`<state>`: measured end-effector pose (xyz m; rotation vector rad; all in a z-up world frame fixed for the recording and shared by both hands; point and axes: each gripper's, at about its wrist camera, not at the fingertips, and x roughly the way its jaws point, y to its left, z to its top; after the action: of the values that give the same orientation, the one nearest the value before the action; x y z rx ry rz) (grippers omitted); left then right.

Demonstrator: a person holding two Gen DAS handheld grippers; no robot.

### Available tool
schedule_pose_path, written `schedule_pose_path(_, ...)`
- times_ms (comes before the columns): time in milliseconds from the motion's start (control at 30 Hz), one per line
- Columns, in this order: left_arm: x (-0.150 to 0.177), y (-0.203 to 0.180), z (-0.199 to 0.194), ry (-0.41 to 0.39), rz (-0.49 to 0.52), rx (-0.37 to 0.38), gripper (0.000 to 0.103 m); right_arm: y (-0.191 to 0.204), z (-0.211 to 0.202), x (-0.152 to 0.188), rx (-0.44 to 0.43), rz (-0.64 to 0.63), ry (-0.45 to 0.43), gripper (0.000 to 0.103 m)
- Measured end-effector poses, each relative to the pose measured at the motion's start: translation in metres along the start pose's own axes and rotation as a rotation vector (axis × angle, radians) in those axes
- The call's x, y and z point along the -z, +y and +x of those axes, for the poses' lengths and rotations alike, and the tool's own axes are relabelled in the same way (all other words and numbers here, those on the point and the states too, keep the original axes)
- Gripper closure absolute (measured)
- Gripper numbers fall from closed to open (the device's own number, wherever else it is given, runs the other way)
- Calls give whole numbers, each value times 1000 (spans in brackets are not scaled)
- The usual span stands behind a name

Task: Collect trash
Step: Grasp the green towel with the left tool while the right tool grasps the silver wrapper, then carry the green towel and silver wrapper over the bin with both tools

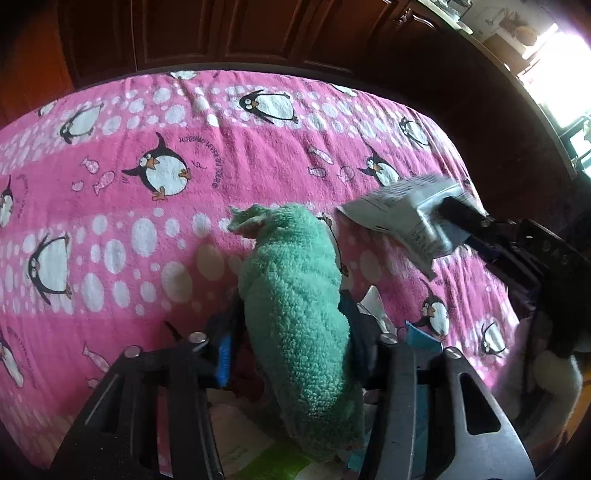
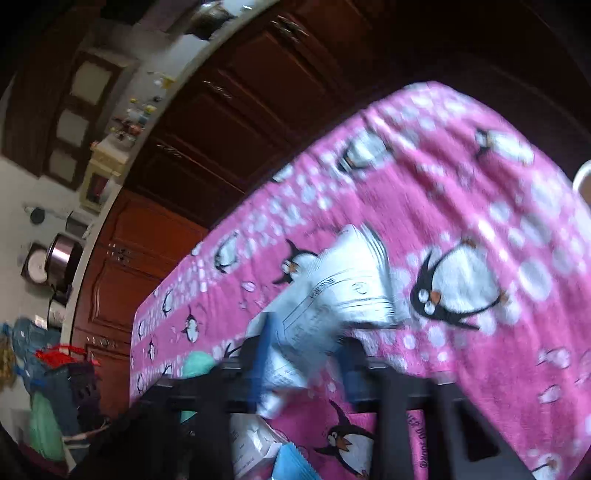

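green cloth (image 1: pixel 295 291): fuzzy, matt terry | pink penguin blanket (image 1: pixel 122 236): soft napped fabric, matt | white packet (image 1: pixel 402 214): crinkled printed paper or foil, faint sheen | cabinets (image 2: pixel 258 96): dark glossy wood | gripper frames: matt black plastic, metal screws

Daylight pours in from a window (image 1: pixel 557 66) at the upper right of the left wrist view, blown out to white glare, while the dark wood cabinets (image 1: pixel 221 33) beyond sit in deep shade. The pink penguin blanket (image 1: pixel 147 184) is evenly, softly lit and mostly sharp; the white printed packet (image 1: pixel 402 218) is smeared by motion. A green fleecy cloth (image 1: pixel 295 295) casts a faint shadow to its left. Fisheye distortion bows the blanket's edges and blackens the corners. The right wrist view is dimmer and blurred throughout, its blanket (image 2: pixel 461 184) print streaked, its packet (image 2: pixel 343 295) soft, the frame tilted.
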<state>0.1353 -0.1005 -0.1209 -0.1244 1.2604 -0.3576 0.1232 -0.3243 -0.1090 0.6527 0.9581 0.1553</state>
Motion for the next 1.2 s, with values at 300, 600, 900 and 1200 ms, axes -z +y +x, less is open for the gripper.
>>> schedule_pose_path(300, 3, -1, -41, -108, 29, 3, 65, 21, -38, 9, -17, -127, -24, 94)
schedule_pose_path(600, 11, -11, -74, -187, 65, -9, 65, 58, -75, 28, 37, -297, -69, 94)
schedule_pose_path(900, 16, -32, -94, -226, 99, 7, 65, 68, -104, 40, 63, -365, -125, 94)
schedule_pose_path(1200, 17, -69, -108, -253, 156, 36, 65, 57, -135, 43, 74, -360, -172, 94)
